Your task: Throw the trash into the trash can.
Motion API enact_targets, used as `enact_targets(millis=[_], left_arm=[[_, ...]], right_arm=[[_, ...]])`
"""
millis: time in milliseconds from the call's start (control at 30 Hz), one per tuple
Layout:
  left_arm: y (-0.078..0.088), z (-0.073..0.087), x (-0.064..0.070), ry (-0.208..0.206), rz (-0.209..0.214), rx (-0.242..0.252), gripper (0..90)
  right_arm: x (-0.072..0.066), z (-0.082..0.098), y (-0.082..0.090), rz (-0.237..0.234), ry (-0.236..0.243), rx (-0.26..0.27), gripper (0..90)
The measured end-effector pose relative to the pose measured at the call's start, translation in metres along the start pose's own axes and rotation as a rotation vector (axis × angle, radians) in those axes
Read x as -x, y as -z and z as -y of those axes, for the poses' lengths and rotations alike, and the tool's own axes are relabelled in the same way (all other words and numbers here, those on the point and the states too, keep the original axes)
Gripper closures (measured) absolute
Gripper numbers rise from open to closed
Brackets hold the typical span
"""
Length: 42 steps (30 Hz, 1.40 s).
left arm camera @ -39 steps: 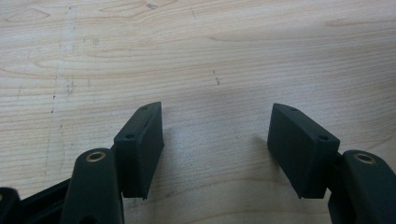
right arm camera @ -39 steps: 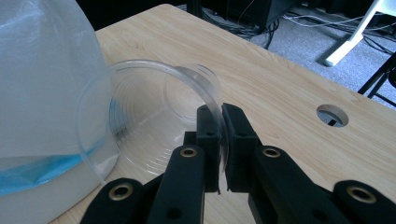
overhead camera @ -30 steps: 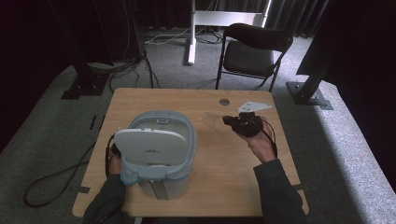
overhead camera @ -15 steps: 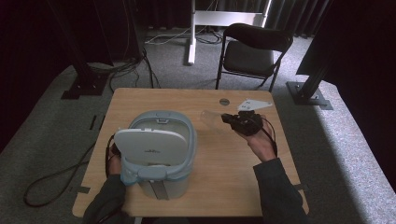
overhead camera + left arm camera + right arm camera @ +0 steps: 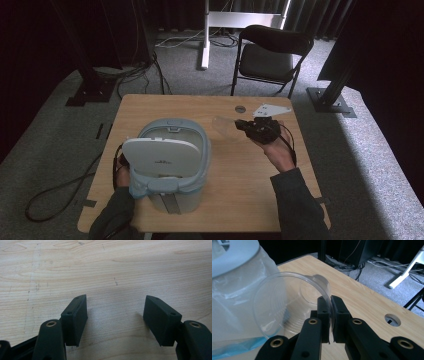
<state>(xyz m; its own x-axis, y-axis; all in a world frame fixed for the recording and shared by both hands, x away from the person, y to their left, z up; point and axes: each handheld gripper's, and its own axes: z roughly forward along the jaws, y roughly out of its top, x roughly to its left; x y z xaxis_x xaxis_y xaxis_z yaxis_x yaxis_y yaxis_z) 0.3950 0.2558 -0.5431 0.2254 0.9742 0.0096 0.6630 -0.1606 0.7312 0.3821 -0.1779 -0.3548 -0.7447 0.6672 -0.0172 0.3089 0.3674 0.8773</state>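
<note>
From above, your right gripper (image 5: 243, 125) holds the clear plastic cup (image 5: 224, 127) just right of the lidded bin (image 5: 167, 162). Your left gripper (image 5: 115, 320) shows jaws released over bare table (image 5: 105, 270). The right gripper's (image 5: 329, 315) jaws pinch the cup's (image 5: 287, 305) rim.

Wooden table (image 5: 235, 190), lidded bin (image 5: 170, 165) on it

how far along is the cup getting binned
Done: the right gripper is clamped on the rim of the clear plastic cup, lifted beside the bin, whose lid is tipped. In hand: carrying it over. Left: dropping it in. The left gripper sits open over the table.
</note>
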Motion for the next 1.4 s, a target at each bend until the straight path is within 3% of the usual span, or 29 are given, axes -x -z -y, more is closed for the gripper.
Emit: enact_targets(millis=[1400], left_arm=[[0.0, 0.0, 0.0, 0.0, 0.0, 0.001, 36.2]], right_arm=[[-0.025, -0.038, 0.013, -0.031, 0.095, 0.069, 85.9]])
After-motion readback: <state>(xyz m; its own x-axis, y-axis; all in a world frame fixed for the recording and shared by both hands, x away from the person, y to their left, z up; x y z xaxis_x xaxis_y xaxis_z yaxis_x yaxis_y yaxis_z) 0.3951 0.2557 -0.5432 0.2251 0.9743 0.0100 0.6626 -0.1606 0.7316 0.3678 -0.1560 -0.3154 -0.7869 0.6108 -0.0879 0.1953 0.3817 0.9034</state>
